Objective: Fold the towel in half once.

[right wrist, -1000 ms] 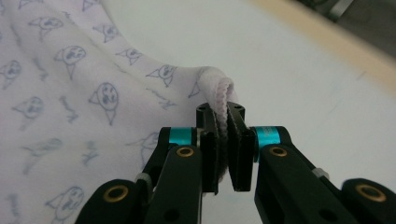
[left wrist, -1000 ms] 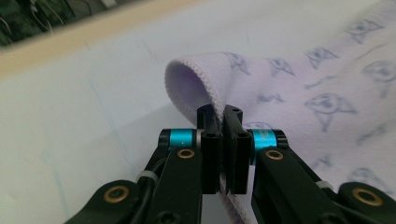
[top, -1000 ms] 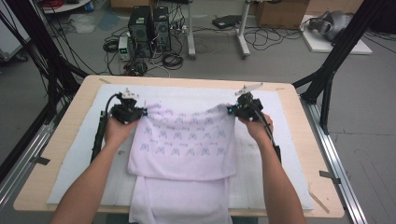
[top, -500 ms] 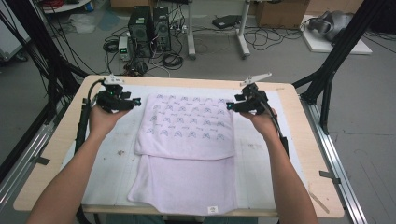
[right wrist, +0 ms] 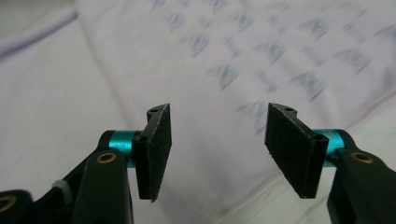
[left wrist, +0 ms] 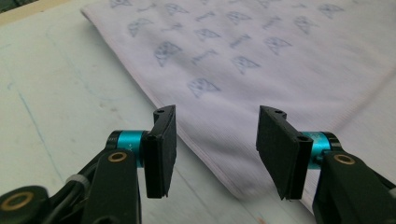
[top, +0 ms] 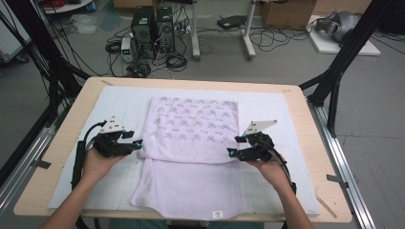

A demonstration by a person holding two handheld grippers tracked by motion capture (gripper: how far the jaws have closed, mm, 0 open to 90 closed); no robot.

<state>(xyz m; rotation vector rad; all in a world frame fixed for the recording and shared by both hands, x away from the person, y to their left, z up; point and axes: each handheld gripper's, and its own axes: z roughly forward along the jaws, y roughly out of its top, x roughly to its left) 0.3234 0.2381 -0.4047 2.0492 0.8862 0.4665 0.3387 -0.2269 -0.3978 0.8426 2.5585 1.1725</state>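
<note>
**Both grippers open at the fold line, cloth flat on the table**

Forearms are coming in from the near edge, hands angling inward toward each other. Left gripper [top: 135, 143] is sitting at the left edge of the folded cloth [top: 191, 129]; right gripper [top: 232, 146] at its right edge, both level with the fold. Right jaws have just been opening further; both pairs are standing apart, nothing between them. The cloth is lying mid-table on the white mat [top: 286, 114], patterned half doubled over the plain half. Left gripper view is showing the cloth's hem [left wrist: 187, 135] running diagonally under the gap. High view is showing a tag [top: 218, 214] on the near hem.
</note>
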